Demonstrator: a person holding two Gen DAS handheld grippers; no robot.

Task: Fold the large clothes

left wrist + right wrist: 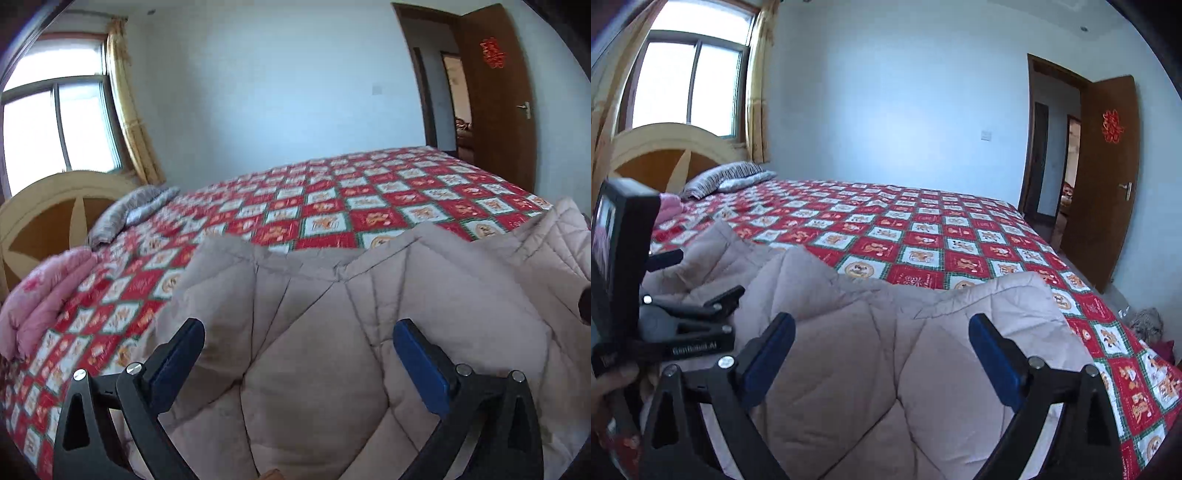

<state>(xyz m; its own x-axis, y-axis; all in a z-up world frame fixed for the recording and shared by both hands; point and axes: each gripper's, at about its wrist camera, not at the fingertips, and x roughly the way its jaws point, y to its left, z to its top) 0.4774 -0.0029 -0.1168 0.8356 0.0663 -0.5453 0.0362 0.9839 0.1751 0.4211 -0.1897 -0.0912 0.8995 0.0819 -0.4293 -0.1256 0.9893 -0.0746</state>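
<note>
Two tongs, both spread wide, nothing between pads. Left tongs (299,350) hover over beige quilted coat (332,350), bunched on near edge of bed (332,192). Right tongs (882,343) hover over same coat (868,350), beside left unit, whose body (657,325) shows at left edge of right wrist view. Red checked bedspread (923,236) covers bed. Pink folded quilt (44,295) and grey striped pillow (129,210) lie near headboard (44,206). Brown door (1108,177) stands open.
</note>
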